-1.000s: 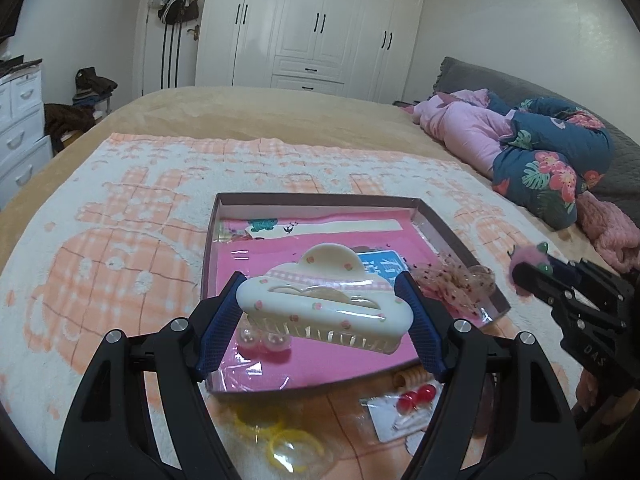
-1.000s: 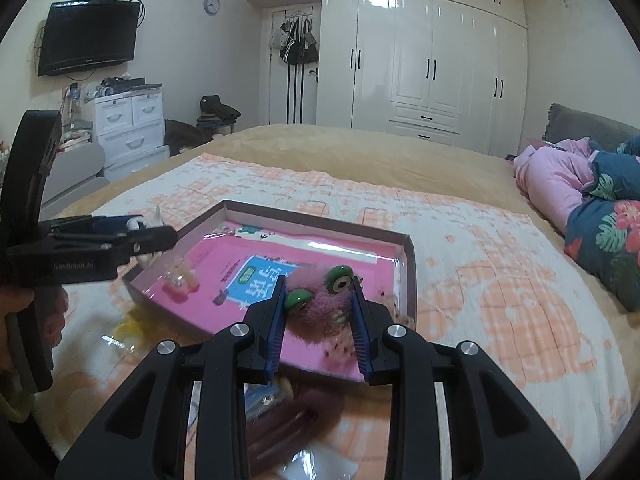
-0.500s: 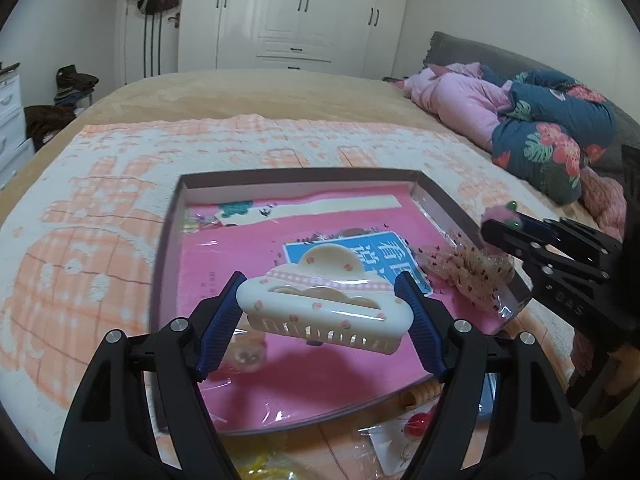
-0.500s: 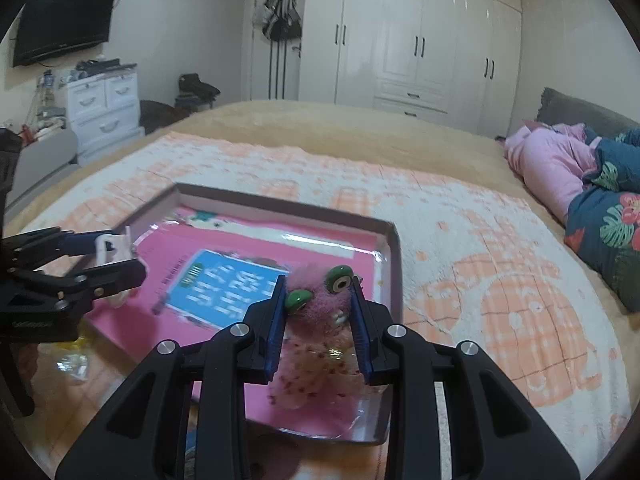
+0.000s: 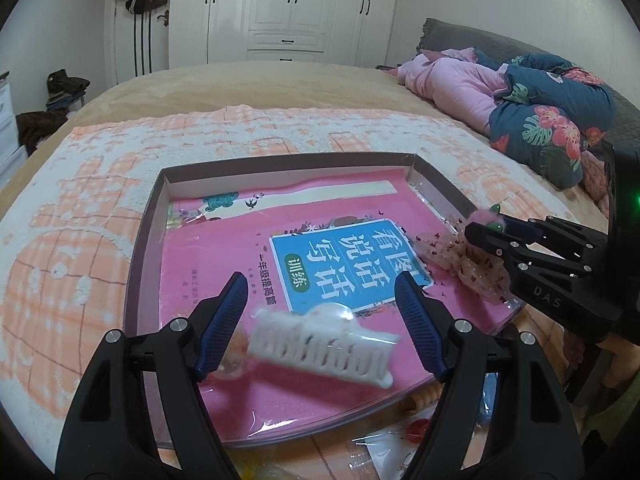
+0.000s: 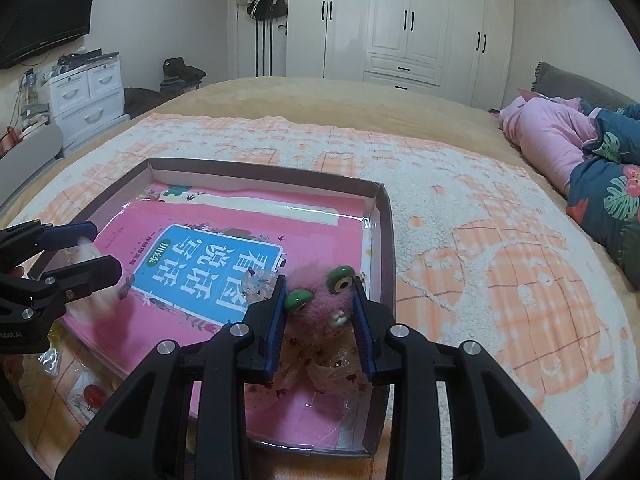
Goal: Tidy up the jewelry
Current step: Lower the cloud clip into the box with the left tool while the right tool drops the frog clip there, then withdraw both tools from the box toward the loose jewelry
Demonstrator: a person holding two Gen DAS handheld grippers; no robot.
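- Over the near edge of the shallow cardboard box (image 5: 280, 162), the left gripper (image 5: 318, 280) has its blue ribbed fingers spread wide.
- Between those fingers, but lower than their tips, is the cream claw clip (image 5: 320, 344). It is a long toothed plastic piece with a scalloped top, tilted and smeared by motion blur. Neither of its ends meets a pad, so it is loose above the near part of the box.
- At the box's near right corner, the right gripper (image 6: 319, 282) has just been opening its jaws a little. They are narrow, and the pads press the sides of the pink fuzzy hair ornament (image 6: 320, 308) between them.
- That ornament is a woolly tuft with two glossy green bead eyes, one against each finger.
- Under it, a sheer bow (image 6: 320, 372) of stiff gauze flecked with dark red lies crumpled on the box floor by the right wall.
- A pink book (image 5: 208, 264) with a blue title panel, sealed in shiny clear film, fills the box bottom.
- The box sits on a nubbly white-and-peach blanket (image 6: 480, 260) spread over the bed.
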